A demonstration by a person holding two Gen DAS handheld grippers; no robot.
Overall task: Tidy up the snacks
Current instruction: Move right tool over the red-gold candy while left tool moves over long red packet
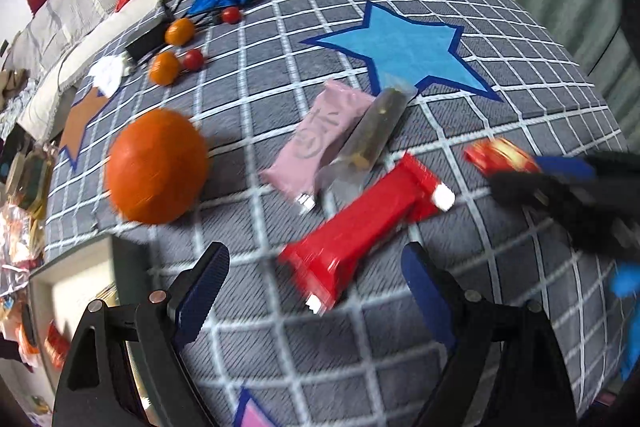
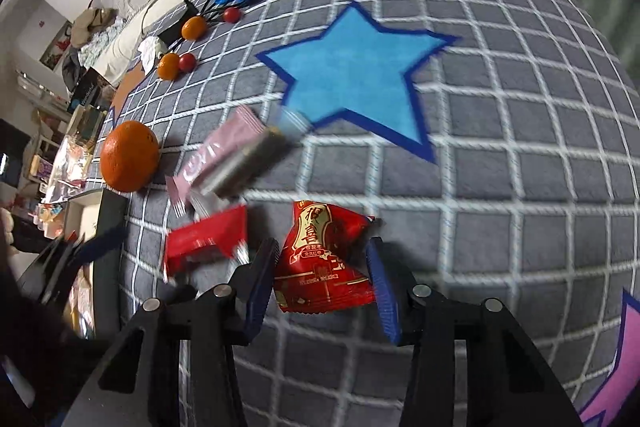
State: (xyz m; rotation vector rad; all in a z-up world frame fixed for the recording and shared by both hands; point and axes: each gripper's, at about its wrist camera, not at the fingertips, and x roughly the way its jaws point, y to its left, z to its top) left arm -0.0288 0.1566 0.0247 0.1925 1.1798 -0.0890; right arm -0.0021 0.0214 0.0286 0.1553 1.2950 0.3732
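The right gripper (image 2: 322, 277) is clamping on a red snack packet (image 2: 322, 267) lying on the checked cloth (image 2: 500, 207), while the left gripper (image 1: 316, 283), fingers apart, is hovering over a long red bar (image 1: 360, 223); the slick, puffy wrapper could squirt free.

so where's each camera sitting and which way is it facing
Left wrist: on the left gripper, angled down at the grid cloth; its open fingers straddle the long red bar; the right gripper shows at the right edge.
Right wrist: on the right gripper, angled down; its fingers flank the red pouch, contact unclear.
Shared: red bar, pink packet, big orange, blue star.
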